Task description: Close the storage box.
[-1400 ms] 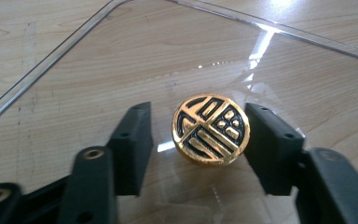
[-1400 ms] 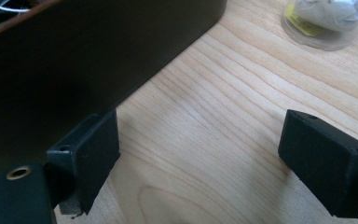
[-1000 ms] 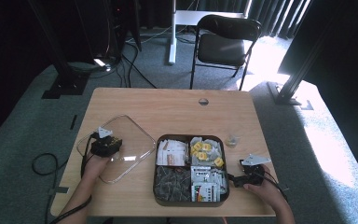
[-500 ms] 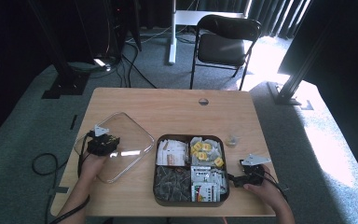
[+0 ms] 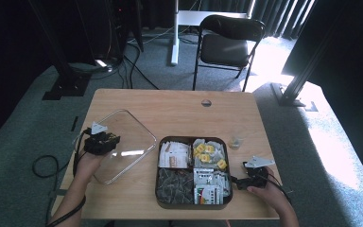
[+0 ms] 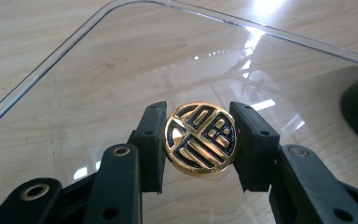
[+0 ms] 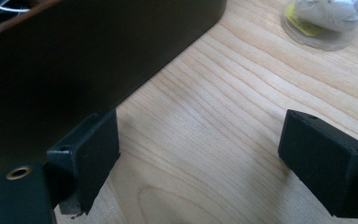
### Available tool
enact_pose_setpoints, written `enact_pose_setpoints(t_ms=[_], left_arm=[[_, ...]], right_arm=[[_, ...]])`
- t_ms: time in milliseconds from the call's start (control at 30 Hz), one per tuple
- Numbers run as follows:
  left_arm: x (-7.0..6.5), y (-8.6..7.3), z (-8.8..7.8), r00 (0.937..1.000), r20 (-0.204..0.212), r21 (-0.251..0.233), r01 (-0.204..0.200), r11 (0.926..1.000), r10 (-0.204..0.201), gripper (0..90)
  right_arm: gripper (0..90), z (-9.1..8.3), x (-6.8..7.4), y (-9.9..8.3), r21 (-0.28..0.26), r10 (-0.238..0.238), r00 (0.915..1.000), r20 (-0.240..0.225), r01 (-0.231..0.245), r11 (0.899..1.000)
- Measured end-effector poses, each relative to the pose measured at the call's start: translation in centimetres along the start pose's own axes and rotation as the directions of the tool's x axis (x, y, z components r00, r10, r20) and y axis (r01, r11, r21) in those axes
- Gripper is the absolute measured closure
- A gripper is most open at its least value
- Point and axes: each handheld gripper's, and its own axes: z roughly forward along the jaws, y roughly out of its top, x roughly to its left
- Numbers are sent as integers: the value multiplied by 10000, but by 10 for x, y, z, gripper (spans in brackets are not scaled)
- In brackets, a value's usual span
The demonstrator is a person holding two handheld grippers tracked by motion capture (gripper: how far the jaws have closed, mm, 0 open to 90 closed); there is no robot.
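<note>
The left tongs [image 6: 199,140], clamped on the lid's [image 5: 123,142] gold knob [image 6: 200,138], had lifted it; the right tongs [image 7: 200,158] waited wide beside the tray [image 5: 158,165].

One wooden desk [image 5: 170,113] carries the things. On it lies one clear plastic lid [image 5: 123,142] bearing one round gold knob [image 6: 200,138] with a black pattern. One dark tray [image 5: 193,204] sits beside it, split into four compartments: one with white and brown packets [image 5: 174,155], one with yellow-tagged sachets [image 5: 209,152], one with dark wrapped packets [image 5: 174,184], and one with white packets printed in colours [image 5: 210,184]. Four yellow tags can be counted in the second compartment; the packets elsewhere overlap too much to count. One small clear cup [image 5: 236,141] stands near the tray. There are two grippers, the left gripper [image 5: 105,142] and the right gripper [image 5: 240,179], each with two black fingers [image 6: 151,140]. One folding chair [image 5: 227,42] stands behind the desk.
</note>
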Motion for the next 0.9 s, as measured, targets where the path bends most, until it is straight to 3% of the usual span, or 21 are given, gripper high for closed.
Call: enact_pose_setpoints(t_ms=[233,333,533,667,833,900], left_arm=[[-15,14,-12,9977,536,-310,-404,9987,420,592],[-23,18,-13,9933,967,-350,-601,9976,632,592],[-41,24,-10,9832,1410,-281,-1133,9932,1161,592],[-49,27,-9,9744,1869,-330,-1208,9921,1249,592],[-59,31,-8,9691,1936,-341,-1492,9882,1530,591],[-65,33,-8,9634,2090,-352,-1639,9858,1677,591]], right_arm=[[120,0,0,0,-2,15,10000,9,-15,10000],[120,0,0,0,-4,15,10000,7,-15,10000],[120,0,0,0,-3,14,10000,10,-14,10000],[120,0,0,0,-3,14,10000,7,-14,10000],[120,0,0,0,-3,18,10000,10,-18,10000],[120,0,0,0,-5,19,10000,10,-19,10000]])
